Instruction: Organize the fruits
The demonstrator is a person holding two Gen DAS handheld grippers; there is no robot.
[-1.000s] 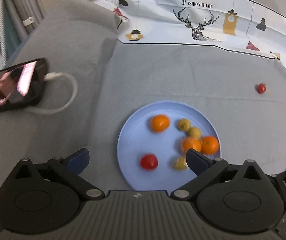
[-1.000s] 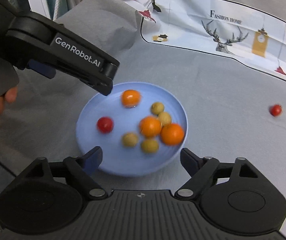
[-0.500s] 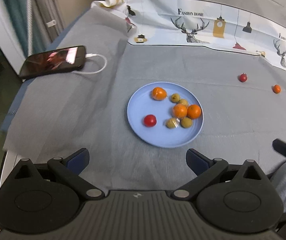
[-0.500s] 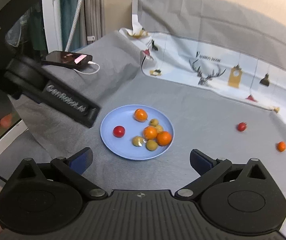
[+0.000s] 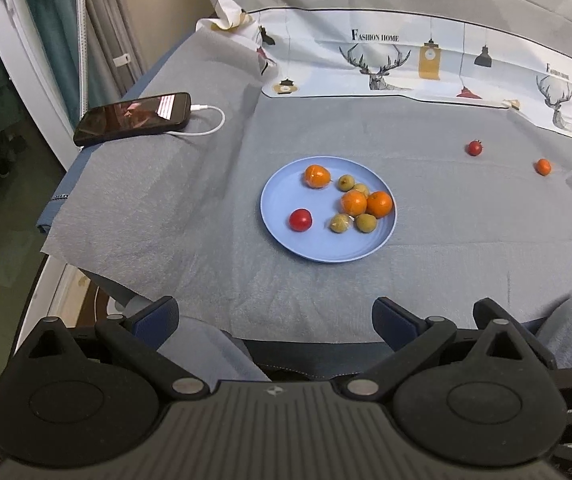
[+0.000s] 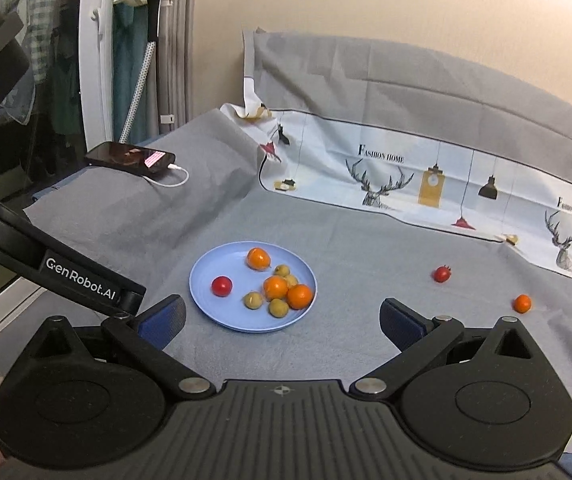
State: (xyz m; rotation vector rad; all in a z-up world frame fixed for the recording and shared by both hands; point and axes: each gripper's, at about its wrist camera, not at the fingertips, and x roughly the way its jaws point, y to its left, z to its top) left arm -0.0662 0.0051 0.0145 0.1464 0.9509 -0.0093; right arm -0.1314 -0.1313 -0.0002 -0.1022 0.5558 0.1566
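A blue plate [image 5: 281,236] [image 6: 209,304] sits mid-table on the grey cloth. It holds three oranges [image 5: 379,204] [image 6: 300,296], a red tomato [image 5: 300,219] [image 6: 221,286] and several small yellow-green fruits [image 5: 366,222] [image 6: 278,307]. A loose red tomato [image 5: 475,147] [image 6: 442,274] and a small orange [image 5: 542,166] [image 6: 522,303] lie on the cloth to the right. My left gripper [image 5: 273,316] is open and empty, held well back from the plate. My right gripper [image 6: 281,320] is open and empty, just before the plate.
A phone [image 5: 133,118] [image 6: 130,159] on a white cable lies at the table's left edge. A printed cloth [image 5: 426,64] [image 6: 426,176] covers the back. The table's near edge drops off below the left gripper. The left gripper's body [image 6: 81,280] crosses the right wrist view's left.
Both grippers have pulled back and up from the plate, which now looks smaller and farther. The fruits on the plate and cloth have not moved.
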